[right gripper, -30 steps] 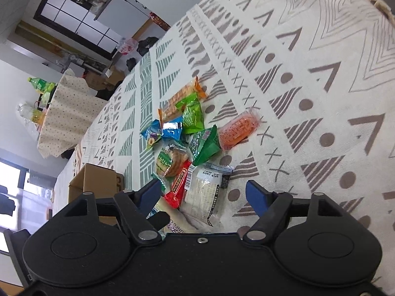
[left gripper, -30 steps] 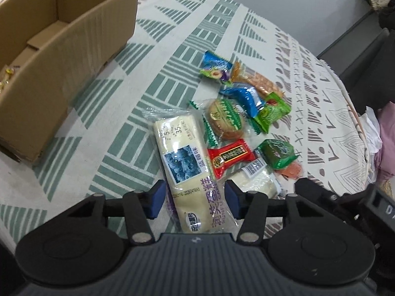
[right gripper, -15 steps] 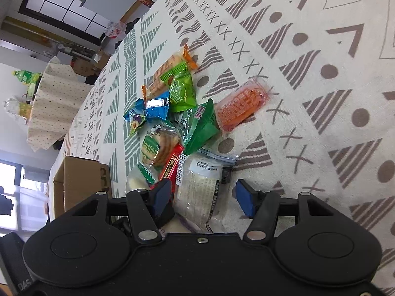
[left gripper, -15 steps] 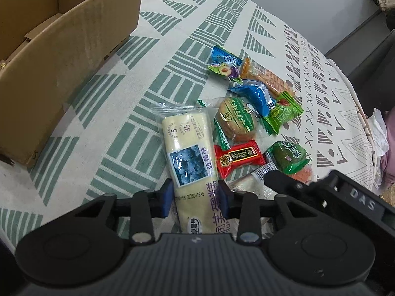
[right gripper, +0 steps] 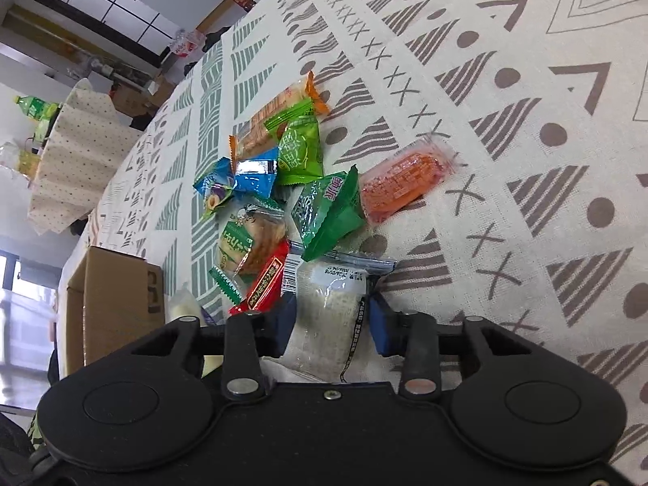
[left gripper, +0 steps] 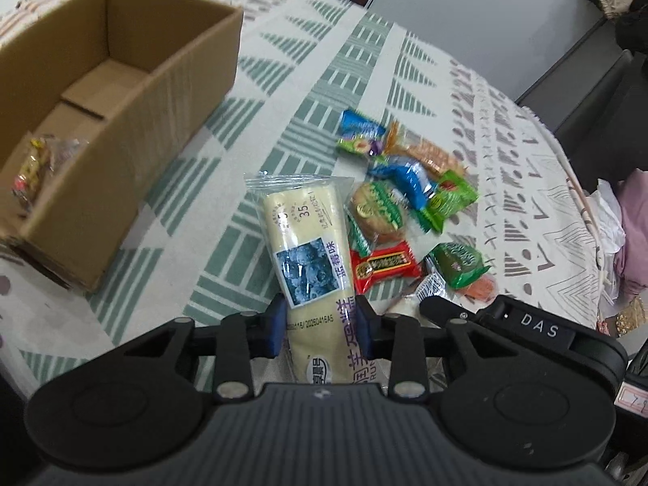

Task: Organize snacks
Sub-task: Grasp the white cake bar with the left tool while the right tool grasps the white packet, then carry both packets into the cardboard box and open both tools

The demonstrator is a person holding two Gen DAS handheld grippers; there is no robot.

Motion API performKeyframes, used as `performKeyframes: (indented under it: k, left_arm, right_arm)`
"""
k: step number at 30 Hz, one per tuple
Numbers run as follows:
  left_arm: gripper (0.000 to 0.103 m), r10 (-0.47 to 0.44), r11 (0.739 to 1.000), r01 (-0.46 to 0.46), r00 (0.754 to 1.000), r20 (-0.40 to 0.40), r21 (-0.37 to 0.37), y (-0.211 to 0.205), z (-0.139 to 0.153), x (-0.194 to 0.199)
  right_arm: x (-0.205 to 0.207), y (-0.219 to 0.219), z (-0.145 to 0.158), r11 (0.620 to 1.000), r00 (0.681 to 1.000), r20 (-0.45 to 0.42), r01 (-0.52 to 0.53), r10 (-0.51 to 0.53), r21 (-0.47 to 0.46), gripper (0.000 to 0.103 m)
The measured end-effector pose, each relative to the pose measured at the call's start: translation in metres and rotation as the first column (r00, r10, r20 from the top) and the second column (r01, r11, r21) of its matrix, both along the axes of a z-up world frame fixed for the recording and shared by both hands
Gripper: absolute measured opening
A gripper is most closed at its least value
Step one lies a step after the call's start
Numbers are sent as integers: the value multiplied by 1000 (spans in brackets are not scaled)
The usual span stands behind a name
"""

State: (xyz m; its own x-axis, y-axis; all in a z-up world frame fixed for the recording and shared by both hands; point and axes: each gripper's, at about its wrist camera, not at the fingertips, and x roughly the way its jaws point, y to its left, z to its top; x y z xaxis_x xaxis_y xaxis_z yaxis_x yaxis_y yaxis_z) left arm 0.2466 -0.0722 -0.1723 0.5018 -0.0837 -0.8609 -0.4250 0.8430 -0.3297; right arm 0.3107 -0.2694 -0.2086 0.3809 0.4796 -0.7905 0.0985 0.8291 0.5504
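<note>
A long cream cake packet with a blue picture stands tilted up off the cloth. My left gripper grips its lower half, jaws still closing, both blue pads pressed on it. In the right wrist view, a white clear-wrapped packet lies at the near edge of the snack pile. My right gripper straddles it, jaws closing, with the pads against its two sides. The open cardboard box sits at the left with one wrapped snack inside it.
Loose snacks lie in a pile on the patterned cloth: a red packet, a blue one, green ones and an orange one. The right gripper's black housing marked DAS is just right of my left gripper. The cloth's edge falls away at the right.
Both grippers have closed, the left on the long cream packet and the right on the white packet. The left has lifted its packet's far end off the cloth. The right came down over the pile.
</note>
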Motion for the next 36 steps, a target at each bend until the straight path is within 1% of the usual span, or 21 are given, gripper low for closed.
performKeyframes:
  k: [7,12,17,29,36]
  left_arm:
    - [33,1,999,-3,999,34,38,2,26,-11]
    - [33,2,997,-8,997,83,79,6,51,-19]
    - [33,19,993,-34,992,123,115,13,69,-27]
    - [33,47,983,-77,983,175,168,39,101,-47]
    - [33,69,977,-104,980,186,185,56,108,-57]
  right_arm:
    - [-10,0,22,999,998,56,-17,14,52,36]
    - [-16,2,38,995,994,104,-37,27,91,36]
    - [-22,6,53,989,986,162,-59,37,132,36]
    - [-38,28,78,975,959,276,-117,62,187,35]
    - [-44,40,88,965,942,326,-154,80,210,35]
